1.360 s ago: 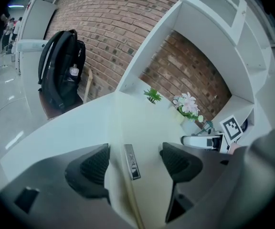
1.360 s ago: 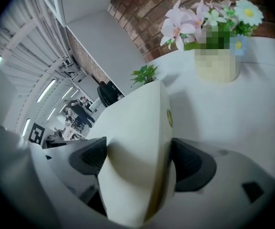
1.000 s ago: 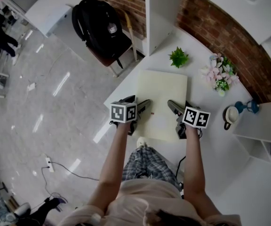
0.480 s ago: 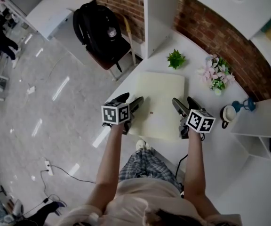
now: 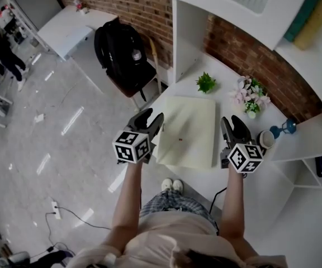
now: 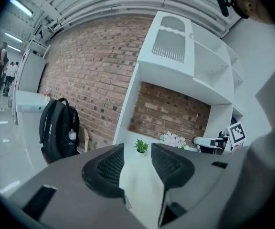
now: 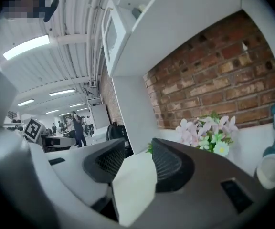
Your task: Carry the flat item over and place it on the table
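The flat item is a cream rectangular board (image 5: 186, 130), held above the white table (image 5: 206, 175) by its two side edges. My left gripper (image 5: 151, 119) grips its left edge and my right gripper (image 5: 231, 124) its right edge. Both pairs of jaws have just been closing with the board between them. In the left gripper view the board (image 6: 140, 185) fills the gap of the left gripper (image 6: 137, 159). In the right gripper view the board's pale edge (image 7: 135, 185) sits between the black pads of the right gripper (image 7: 137, 159).
Beyond the board on the table stand a small green plant (image 5: 206, 82), a pink flower bunch (image 5: 247, 96), a mug (image 5: 264, 138) and a blue lamp figure (image 5: 287, 128). A white shelf unit (image 5: 189, 15) rises against the brick wall. A black backpack (image 5: 122, 49) sits on a chair at the left.
Both grippers have closed on the board's side edges and risen. The board has come up off the table with them.
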`<control>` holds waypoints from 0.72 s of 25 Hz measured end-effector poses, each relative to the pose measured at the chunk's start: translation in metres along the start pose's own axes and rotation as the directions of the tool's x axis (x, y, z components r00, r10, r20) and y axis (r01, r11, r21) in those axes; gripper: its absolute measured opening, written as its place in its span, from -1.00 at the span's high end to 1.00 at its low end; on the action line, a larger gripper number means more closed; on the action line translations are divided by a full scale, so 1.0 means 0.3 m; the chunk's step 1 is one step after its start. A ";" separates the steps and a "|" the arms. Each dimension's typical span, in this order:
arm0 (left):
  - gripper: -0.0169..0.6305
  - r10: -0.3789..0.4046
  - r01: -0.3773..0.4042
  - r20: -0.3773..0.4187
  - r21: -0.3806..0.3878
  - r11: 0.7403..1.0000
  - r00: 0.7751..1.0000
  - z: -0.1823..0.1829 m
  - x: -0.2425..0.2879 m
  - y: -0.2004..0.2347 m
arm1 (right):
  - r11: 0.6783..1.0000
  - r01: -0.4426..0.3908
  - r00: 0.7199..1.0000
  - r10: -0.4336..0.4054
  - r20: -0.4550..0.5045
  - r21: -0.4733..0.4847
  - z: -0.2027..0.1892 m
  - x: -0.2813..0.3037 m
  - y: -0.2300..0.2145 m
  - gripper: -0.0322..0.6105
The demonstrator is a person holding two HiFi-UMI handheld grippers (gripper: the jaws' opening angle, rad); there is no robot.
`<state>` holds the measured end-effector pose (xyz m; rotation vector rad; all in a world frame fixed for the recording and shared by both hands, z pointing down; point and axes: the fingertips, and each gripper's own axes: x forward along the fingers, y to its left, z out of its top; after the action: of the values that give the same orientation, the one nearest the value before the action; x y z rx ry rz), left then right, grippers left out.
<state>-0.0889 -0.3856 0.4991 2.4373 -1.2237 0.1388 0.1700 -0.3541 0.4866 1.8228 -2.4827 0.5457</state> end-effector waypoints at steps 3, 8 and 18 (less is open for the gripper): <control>0.49 0.012 -0.016 0.070 0.052 0.999 0.997 0.080 -0.057 -0.034 | 0.999 0.017 0.998 -0.015 0.059 -0.044 0.070 -0.050 0.018 0.46; 0.73 0.021 -0.040 0.152 0.128 0.991 0.988 0.177 -0.125 -0.082 | 0.994 0.048 0.989 -0.033 0.145 -0.100 0.170 -0.114 0.034 0.69; 0.86 -0.010 -0.027 0.236 0.150 0.988 0.972 0.277 -0.214 -0.143 | 0.985 0.086 0.973 -0.050 0.227 -0.150 0.272 -0.202 0.059 0.84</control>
<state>-0.1018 -0.3482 0.3929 2.6416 -1.3691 -0.0604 0.1886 -0.3169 0.3923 1.9956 -2.4988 0.1412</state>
